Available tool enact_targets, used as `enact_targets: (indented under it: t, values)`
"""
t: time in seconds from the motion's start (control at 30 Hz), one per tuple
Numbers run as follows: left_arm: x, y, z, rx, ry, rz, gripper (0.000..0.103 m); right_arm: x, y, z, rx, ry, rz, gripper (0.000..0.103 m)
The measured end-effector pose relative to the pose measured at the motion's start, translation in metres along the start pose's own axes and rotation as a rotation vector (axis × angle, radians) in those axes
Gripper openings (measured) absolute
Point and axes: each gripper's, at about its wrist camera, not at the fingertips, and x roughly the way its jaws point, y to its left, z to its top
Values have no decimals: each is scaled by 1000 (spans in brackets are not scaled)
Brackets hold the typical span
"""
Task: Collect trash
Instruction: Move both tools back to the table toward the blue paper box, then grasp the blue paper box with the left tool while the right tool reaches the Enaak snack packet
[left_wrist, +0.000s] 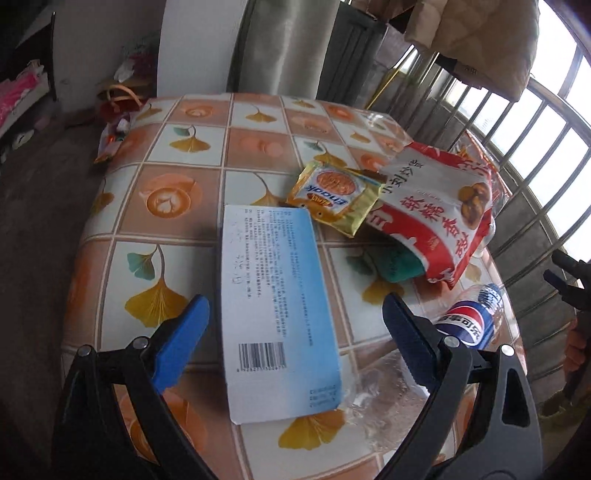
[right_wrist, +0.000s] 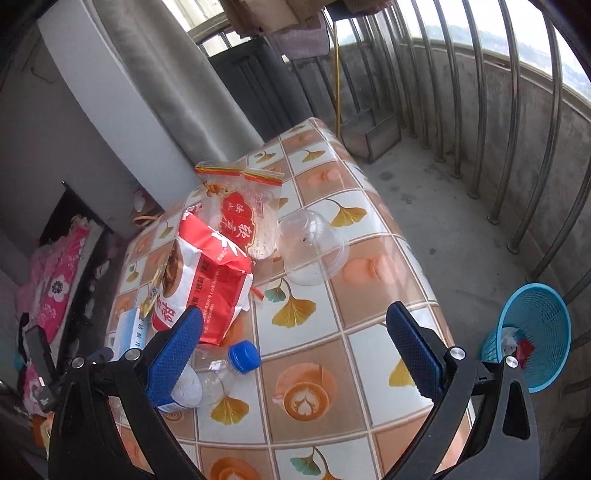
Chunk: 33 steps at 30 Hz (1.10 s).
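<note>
1. So, starting at the left gripper (left_wrist: 295, 325): its blue fingers (left_wrist: 184, 332) are spread wide with nothing in them, and the flat blue-and-white box (left_wrist: 277, 314) lies right in the gap between them on the counter (left_wrist: 177, 147).
2. That box's long axis runs away from the camera, roughly parallel to the fingers. A squeeze would land across its short width, which looks like the easy way to take it.
3. Just right of the left fingers is a clear plastic bottle (left_wrist: 469, 321) with a blue cola label, lying on its side. Further out: a yellow snack wrapper (left_wrist: 332, 192) overlapping a red-and-white snack bag (left_wrist: 439, 218).
4. The right gripper (right_wrist: 295, 343) is wide open and empty too. The bottle's blue cap (right_wrist: 243, 356) sits beside its left finger rather than between the two, so it'd need to shift left to straddle it.
5. Beyond that, a clear plastic cup (right_wrist: 314, 251) lies tipped over mid-counter, with a zip bag (right_wrist: 243, 206) behind it.
6. The blue trash basket (right_wrist: 532, 332) is on the floor off the counter's right side, with a few scraps in it. My guess: the left hand is nearer the box, the right nearer the basket.
</note>
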Motion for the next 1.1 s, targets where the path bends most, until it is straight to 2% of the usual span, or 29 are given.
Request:
enact_targets:
  t: [0.2,0.33,0.5,0.73,0.87,0.93,1.1]
  values:
    - [28,8,8,14,54,14,91,17,22,28,-24,11,55,95]
    - [41,10,9,15,84,5,91,24,20,53,7,-11,86,90]
    - [44,8,10,54,73,23,91,34,22,72,42,7,122,79]
    - [44,15,14,62,63,44,90,30,95,57,-147,45,237,77]
    - [43,20,15,53,54,45,87,47,148,54,-258,125,307,77]
    - [41,23,16,39,48,45,81,64,169,54,-271,194,321,74]
    - [39,34,17,10,28,55,79,124,193,38,-146,453,402,62]
